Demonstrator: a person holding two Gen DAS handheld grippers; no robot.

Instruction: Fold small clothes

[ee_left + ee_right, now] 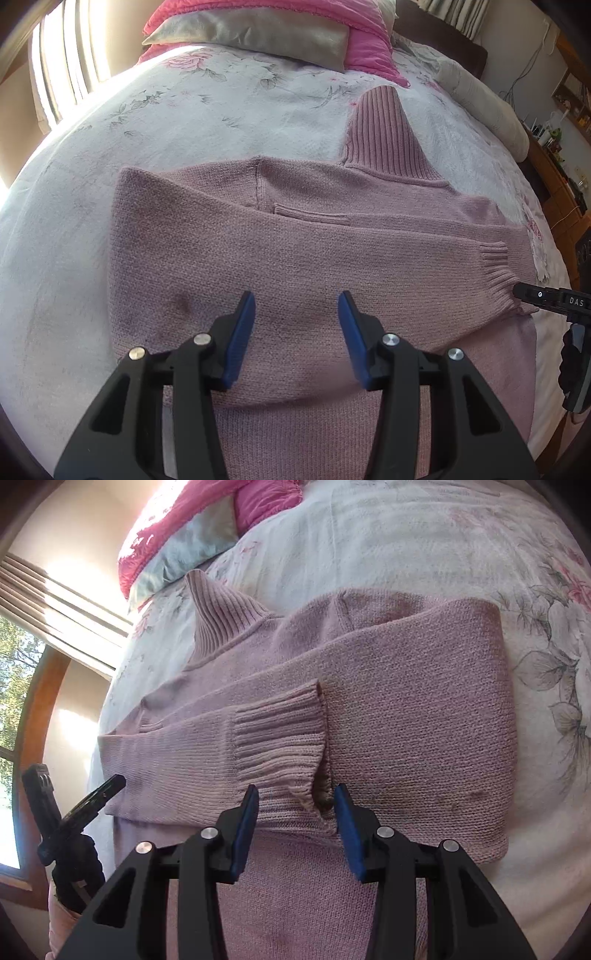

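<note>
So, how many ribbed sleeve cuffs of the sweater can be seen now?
1. The ribbed cuff lies across the folded pink sweater, just ahead of the open right gripper. The second cuff may be hidden under the folds.

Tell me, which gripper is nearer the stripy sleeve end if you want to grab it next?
Probably the right gripper. It is open, and the ribbed cuff lies just ahead of its fingertips. The left gripper, also open, hovers over the plain middle of the sweater.

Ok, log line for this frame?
left gripper open | right gripper open | mauve knitted turtleneck sweater sleeves folded across | floral bedspread
</note>
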